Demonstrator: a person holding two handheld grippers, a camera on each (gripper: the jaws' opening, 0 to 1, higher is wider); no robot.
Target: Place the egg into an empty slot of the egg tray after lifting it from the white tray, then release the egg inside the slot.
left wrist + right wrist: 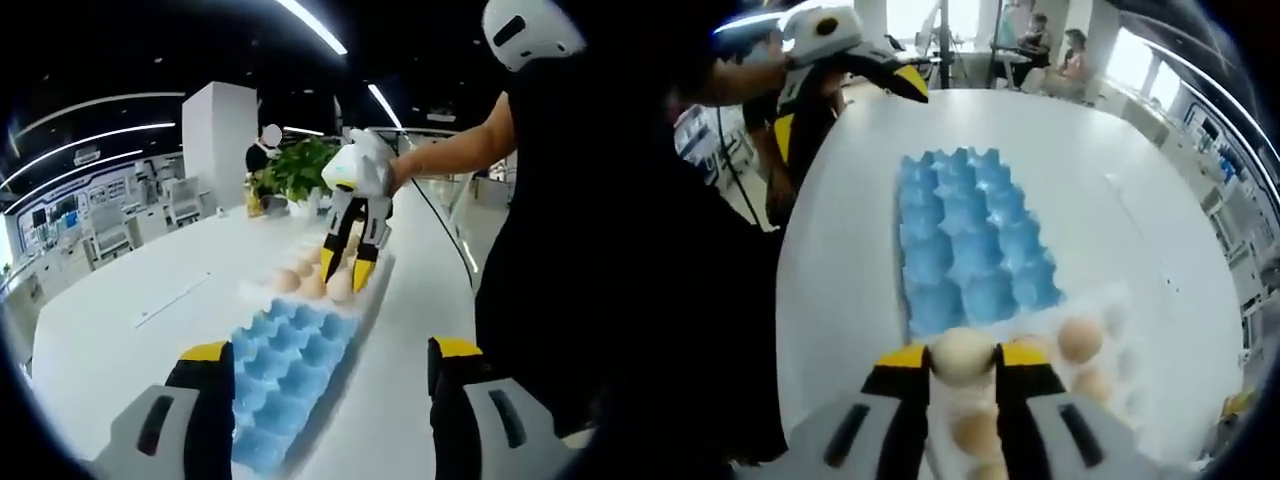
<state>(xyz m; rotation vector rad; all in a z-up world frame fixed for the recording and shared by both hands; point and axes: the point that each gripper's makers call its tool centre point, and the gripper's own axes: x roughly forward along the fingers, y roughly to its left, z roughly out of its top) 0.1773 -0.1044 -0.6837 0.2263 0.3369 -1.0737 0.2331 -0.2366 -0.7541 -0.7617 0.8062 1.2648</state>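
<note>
Pale cream egg is pinched between the yellow tips of the right gripper, sitting right over the near edge of the white tray, where a few more tan eggs still rest in their cups. Just beyond it the blue egg tray has every slot I can see empty, so pick any. I'd go for a near-row slot: lift straight up enough to clear the cup walls, carry it forward a little, lower until the egg bottoms out in the pocket, then spread the jaws slowly so it doesn't roll or tip. Don't squeeze harder on the way, shells crack easily.

From the left gripper view the right gripper points steeply down at the eggs, with the person's forearm reaching in from the side. The left gripper is spread wide, holding nothing, hovering at the blue tray's near end over the white table.
</note>
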